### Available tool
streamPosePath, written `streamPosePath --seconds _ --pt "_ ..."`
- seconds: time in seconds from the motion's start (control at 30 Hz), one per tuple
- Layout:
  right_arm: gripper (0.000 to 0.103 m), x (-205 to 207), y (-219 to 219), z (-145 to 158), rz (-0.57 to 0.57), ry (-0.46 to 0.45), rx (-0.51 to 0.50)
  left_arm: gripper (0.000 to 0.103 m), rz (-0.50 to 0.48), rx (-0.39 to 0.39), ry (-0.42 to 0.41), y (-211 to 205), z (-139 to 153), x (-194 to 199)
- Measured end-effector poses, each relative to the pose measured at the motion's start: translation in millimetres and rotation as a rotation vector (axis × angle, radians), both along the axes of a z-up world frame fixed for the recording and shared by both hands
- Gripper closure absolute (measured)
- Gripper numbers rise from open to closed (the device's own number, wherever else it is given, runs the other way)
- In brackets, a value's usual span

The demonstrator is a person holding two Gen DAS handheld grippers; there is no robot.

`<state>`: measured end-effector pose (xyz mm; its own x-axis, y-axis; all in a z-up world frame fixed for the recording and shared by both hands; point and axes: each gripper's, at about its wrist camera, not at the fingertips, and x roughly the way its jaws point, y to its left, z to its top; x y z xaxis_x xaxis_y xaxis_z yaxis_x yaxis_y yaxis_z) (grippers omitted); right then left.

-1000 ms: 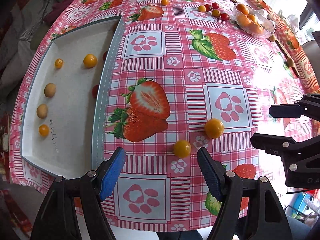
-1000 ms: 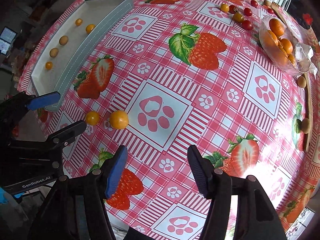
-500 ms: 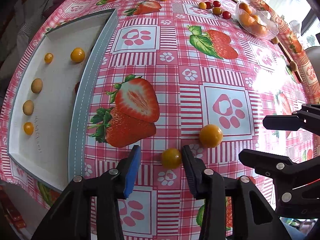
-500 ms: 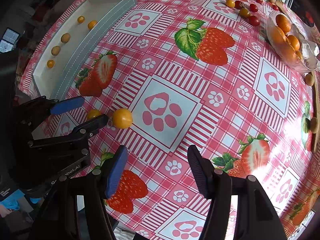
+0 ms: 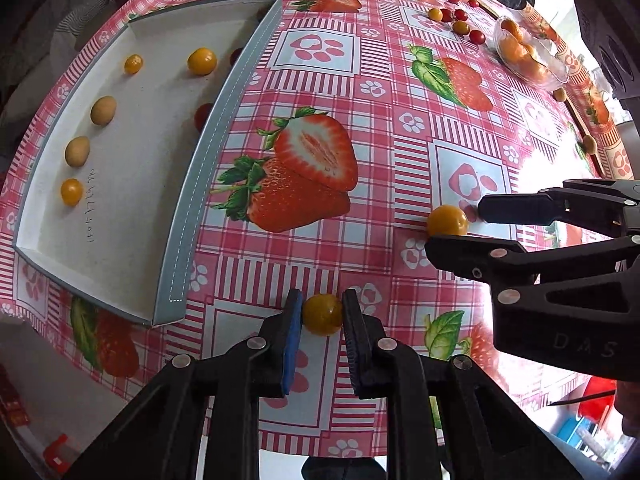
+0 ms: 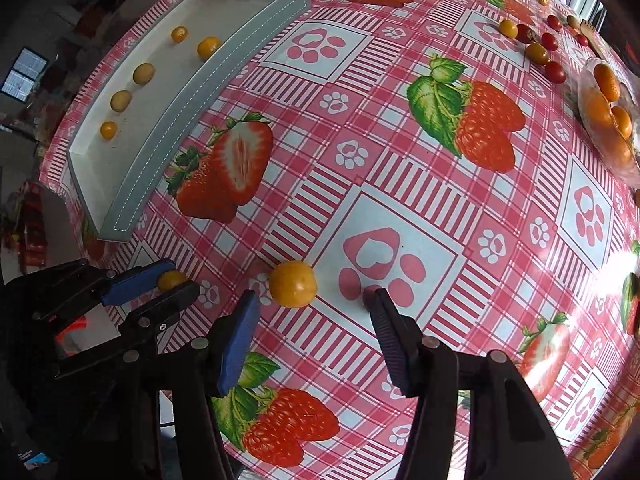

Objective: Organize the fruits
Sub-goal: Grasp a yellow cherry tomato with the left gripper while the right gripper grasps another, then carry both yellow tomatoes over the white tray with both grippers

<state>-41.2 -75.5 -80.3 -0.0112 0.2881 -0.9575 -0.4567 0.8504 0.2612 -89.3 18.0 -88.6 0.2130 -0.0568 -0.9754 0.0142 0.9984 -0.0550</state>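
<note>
Only leftward: red fruit (image 5: 203, 115) behind tray wall (image 5: 208, 152)

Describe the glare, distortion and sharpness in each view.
Left wrist view: fisheye bends the tray rim; window glare whitens the tablecloth at right; the centre is sharp. Right wrist view: same barrel bulge, a glare patch at the right edge, dark vignetted corners.

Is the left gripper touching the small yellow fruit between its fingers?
Touching. In the left wrist view, the left gripper has both pads pressed against the small yellow fruit, with no gap visible on either side.
</note>
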Motion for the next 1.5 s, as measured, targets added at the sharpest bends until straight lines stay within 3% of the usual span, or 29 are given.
streamPosePath --seconds 0.03,0.1,0.13,0.6,1.03,1.27,1.5 --pt "0.050 0.5 4.5 0.2 0.006 -0.007 -0.007 0.081 0.011 -0.008 0.001 2.8 -0.6 0.6" --pt "0.075 2.9 15.7 -0.5 0.020 -0.026 -0.032 0.081 0.020 -0.014 0.000 2.7 -1.0 -0.7" --pt "0.078 3.9 25.7 0.4 0.026 -0.024 -0.027 0.081 0.021 -0.014 0.001 2.0 -1.1 -1.1" --pt "0.078 9.5 -14.7 7.2 -0.146 0.090 0.036 0.081 0.078 -0.090 0.038 19.8 11.9 -3.4" --pt "0.078 18.2 -61.5 39.8 -0.194 0.072 0.095 0.081 0.121 -0.077 -0.051 32.1 69.1 -5.8" --pt "0.078 30.5 -24.5 57.1 -0.183 0.037 0.113 0.081 0.152 -0.053 -0.074 77.2 71.6 9.4" --pt "0.078 46.4 37.3 60.8 -0.221 0.053 0.134 0.081 0.121 -0.014 -0.025 135.3 50.3 24.1"
